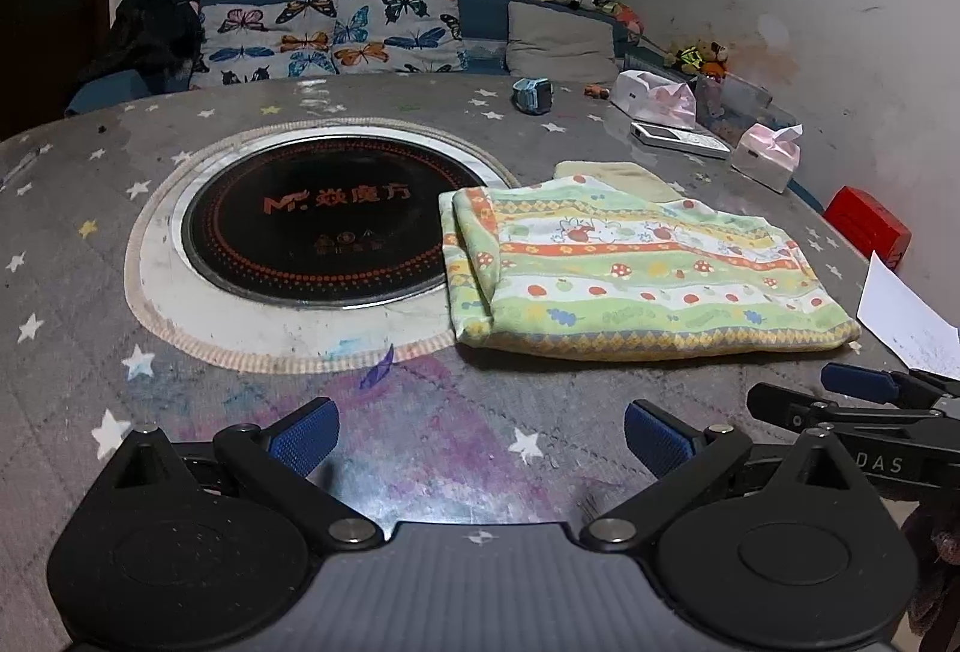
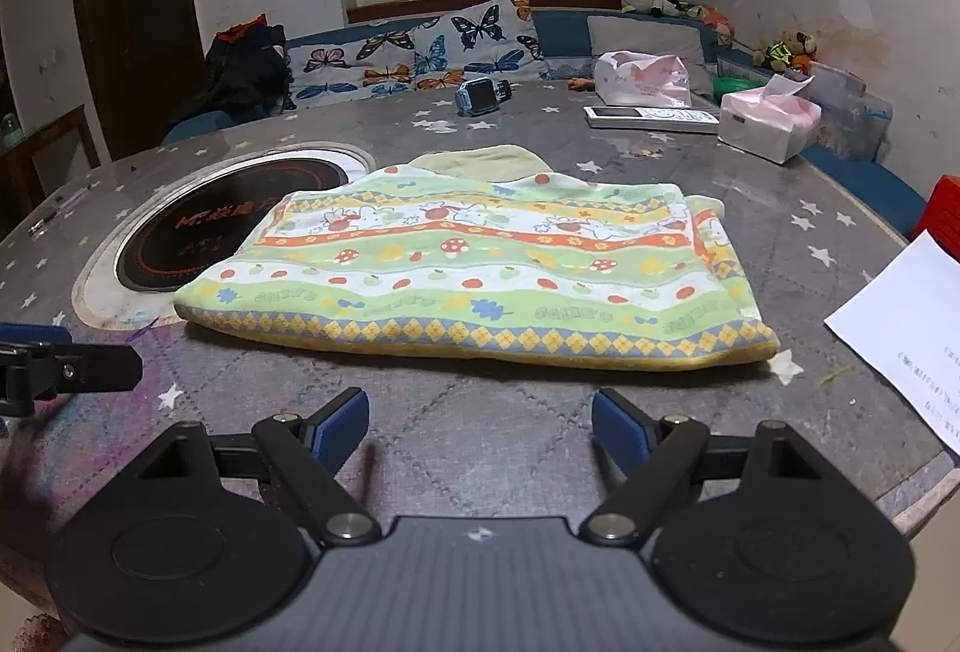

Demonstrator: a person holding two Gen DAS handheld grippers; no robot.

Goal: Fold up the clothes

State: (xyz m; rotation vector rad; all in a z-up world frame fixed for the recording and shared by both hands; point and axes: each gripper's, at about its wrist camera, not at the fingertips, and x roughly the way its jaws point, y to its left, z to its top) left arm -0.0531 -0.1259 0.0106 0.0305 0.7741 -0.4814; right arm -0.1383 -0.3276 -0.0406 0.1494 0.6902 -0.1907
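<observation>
Terry-soft and limp, the cloth point(image 2: 474, 274) is lying folded on the counter point(image 2: 480, 412), its left end overlapping the round hob point(image 1: 324, 232), near the counter's near edge. It is looking light and floppy, likely sagging when lifted, so pinching the two near corners along the yellow hem seems the safest hold. Both tools are hanging spread wide and gripping nothing: the right tool point(image 2: 480, 427) is facing the hem's middle, just short of it, while the left tool point(image 1: 480, 436) is pointing at bare counter, with the cloth lying ahead and to its right.
</observation>
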